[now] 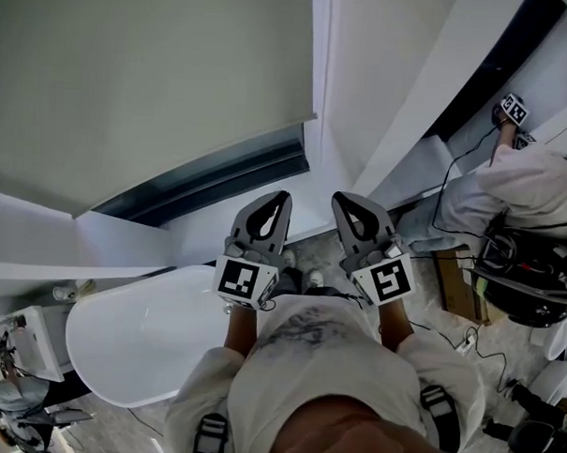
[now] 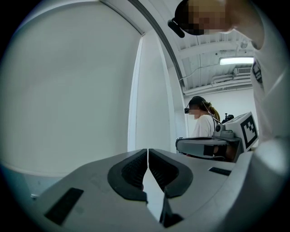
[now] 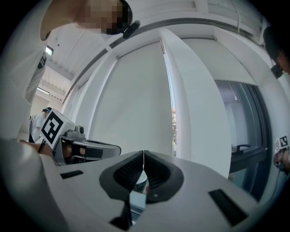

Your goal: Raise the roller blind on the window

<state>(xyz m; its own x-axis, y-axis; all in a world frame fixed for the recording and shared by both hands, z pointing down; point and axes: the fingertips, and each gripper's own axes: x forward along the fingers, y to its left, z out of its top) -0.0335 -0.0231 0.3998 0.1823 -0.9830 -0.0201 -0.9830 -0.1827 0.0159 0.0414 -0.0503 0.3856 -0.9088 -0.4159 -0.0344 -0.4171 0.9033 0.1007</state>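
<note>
While the person stands facing the window, both tools are held side by side just in front of the chest, pointing at the wall below the sill. The left tongs (image 1: 284, 196) (image 2: 148, 150) are closed tip to tip with nothing between them. The right tongs (image 1: 338, 197) (image 3: 143, 153) are likewise pressed together and empty. Neither touches the roller blind (image 1: 131, 73) (image 2: 68, 90) (image 3: 136, 99), which hangs well ahead, up and to the left. It is drawn most of the way down, and only a dark strip of window glass (image 1: 215, 182) shows beneath its lower edge. A white oval basin (image 1: 138, 341), possibly a bathtub, sits low on the left. A second person (image 1: 534, 185) works at the far right.
</note>
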